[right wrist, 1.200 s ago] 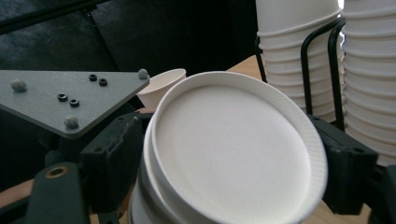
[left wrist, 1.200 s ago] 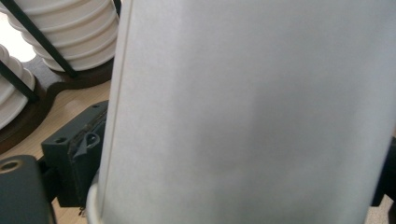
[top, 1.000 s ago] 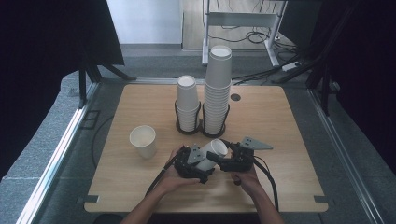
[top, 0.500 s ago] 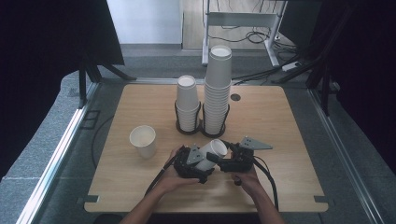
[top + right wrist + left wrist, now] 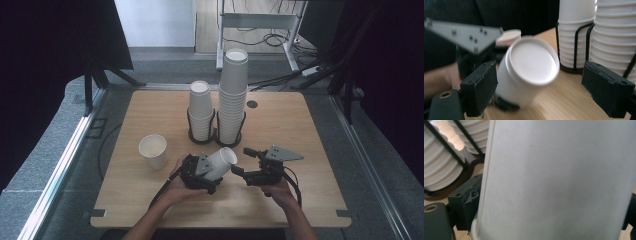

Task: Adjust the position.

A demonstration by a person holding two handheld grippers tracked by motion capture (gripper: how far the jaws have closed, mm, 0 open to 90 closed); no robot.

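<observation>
A white paper cup [image 5: 225,159] lies tilted, base toward the right, and my left gripper [image 5: 216,167] is shut on its wall near the table's front middle. In the left gripper view the cup's wall [image 5: 559,180] is very close, with one black jaw at its left side. My right gripper [image 5: 243,161] sits just right of the cup and points left at it, open. In the right gripper view the cup's round base [image 5: 532,62] faces me beyond the wide-apart jaws of that gripper [image 5: 541,75], and nothing touches its pads.
One loose cup [image 5: 153,150] stands upright at the left. Two stacks of cups, a short one [image 5: 201,110] and a tall one [image 5: 234,95], stand in black wire holders behind the grippers. The wooden table [image 5: 310,130] has bare room at the right and front.
My right gripper has drawn back to the right, away from the cup, leaving a gap. The left gripper and the cup have stayed in place.
</observation>
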